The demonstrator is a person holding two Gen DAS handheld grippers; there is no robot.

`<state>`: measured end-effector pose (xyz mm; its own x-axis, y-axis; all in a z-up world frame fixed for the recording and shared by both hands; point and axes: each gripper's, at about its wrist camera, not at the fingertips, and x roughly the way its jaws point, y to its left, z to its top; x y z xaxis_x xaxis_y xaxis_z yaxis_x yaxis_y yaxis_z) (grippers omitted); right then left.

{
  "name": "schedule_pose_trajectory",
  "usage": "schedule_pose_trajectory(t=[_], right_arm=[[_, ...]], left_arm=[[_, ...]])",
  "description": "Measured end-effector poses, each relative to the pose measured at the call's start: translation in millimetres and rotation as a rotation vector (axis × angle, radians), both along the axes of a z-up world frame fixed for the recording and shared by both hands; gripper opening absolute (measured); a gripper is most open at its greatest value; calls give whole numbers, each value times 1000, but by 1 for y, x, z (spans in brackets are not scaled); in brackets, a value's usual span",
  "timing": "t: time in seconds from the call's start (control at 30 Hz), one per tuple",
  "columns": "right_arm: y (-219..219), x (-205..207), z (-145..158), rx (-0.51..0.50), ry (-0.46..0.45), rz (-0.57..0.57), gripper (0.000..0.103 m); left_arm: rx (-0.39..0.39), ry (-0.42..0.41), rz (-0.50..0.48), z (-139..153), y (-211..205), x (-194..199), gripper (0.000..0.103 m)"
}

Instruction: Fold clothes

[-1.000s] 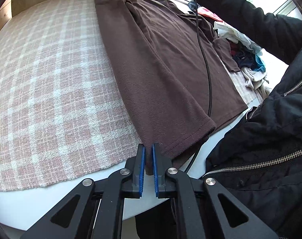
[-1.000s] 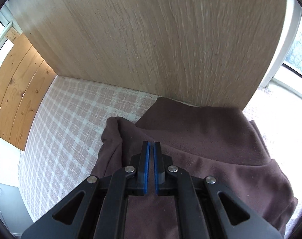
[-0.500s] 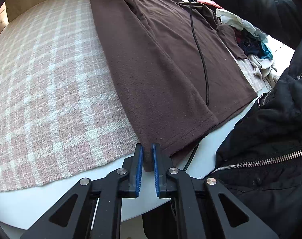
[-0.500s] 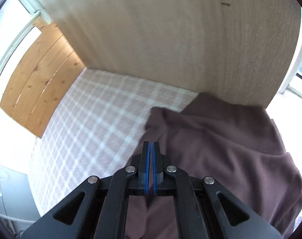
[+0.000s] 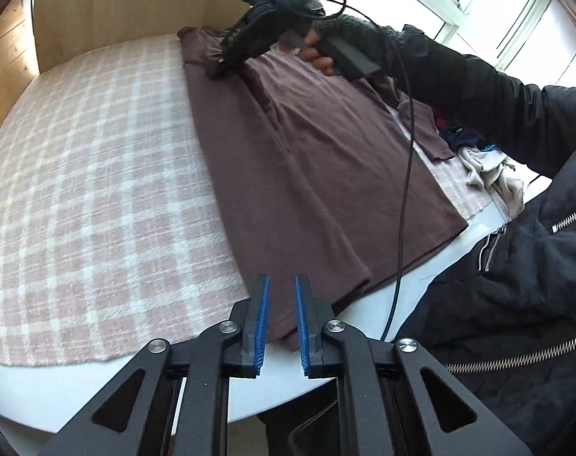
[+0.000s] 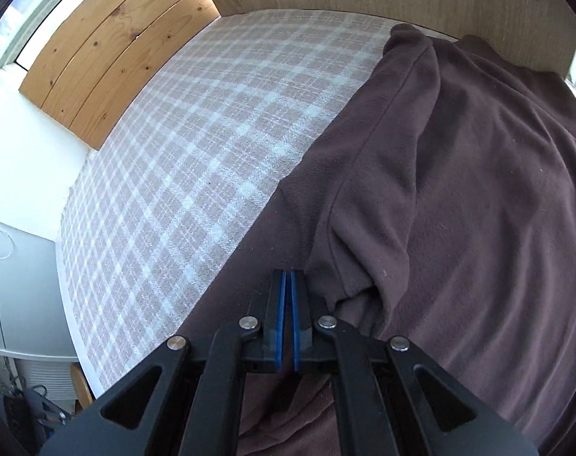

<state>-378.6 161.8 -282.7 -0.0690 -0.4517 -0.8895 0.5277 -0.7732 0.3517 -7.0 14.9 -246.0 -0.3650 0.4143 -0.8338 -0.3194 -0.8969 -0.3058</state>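
Brown fleece shirt [image 5: 318,159] lying half folded; left gripper [image 5: 281,319] released at hem, right gripper [image 6: 288,317] clenched, pinching fabric; further folds remaining.

No words, brand marks, numbers or signs can be read in either wrist view. The brown shirt [image 5: 307,159], the pink checked cloth [image 5: 97,190] under it, the wooden panel [image 6: 109,49] at the far left and the person's black jacket [image 5: 516,304] at the near right all show bare surfaces with no print or label. The dark device [image 5: 265,11] held at the far end of the shirt carries one small green light, and any marking beside it may simply be too small and blurred to make out.
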Motion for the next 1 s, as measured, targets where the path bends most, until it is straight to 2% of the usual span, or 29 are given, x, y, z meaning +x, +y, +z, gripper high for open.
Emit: schedule_pose_trajectory(t=[0.03, 0.13, 0.2, 0.27, 0.37, 0.43, 0.57, 0.67, 0.83, 0.93, 1.0], right_arm=[[3, 4, 5, 1, 0, -15, 4], [22, 28, 32, -29, 31, -15, 4], [43, 51, 50, -64, 37, -30, 4], [74, 77, 66, -117, 38, -79, 5], [137, 121, 81, -201, 41, -231, 7], [188, 153, 87, -216, 36, -370, 15], [277, 212, 99, -107, 75, -597, 19], [335, 239, 107, -73, 89, -703, 25], [394, 248, 107, -34, 110, -786, 28], [422, 240, 104, -56, 101, -783, 28], [432, 227, 106, -62, 101, -740, 28]], left_arm=[[6, -4, -24, -7, 13, -4, 11], [-86, -47, -107, -38, 53, -4, 11], [-107, 6, -120, -38, 59, 3, 12], [-115, 4, -126, -32, 59, 5, 12], [-120, 3, -130, -20, 57, 10, 12], [-118, 18, -132, -8, 56, 17, 12], [-41, 69, -135, 23, 54, 35, 16], [8, 109, -176, 40, 66, 40, 17], [-2, 132, -260, 47, 110, 28, 22], [-1, 143, -309, 44, 149, 17, 23], [-3, 149, -332, 39, 180, 5, 24]])
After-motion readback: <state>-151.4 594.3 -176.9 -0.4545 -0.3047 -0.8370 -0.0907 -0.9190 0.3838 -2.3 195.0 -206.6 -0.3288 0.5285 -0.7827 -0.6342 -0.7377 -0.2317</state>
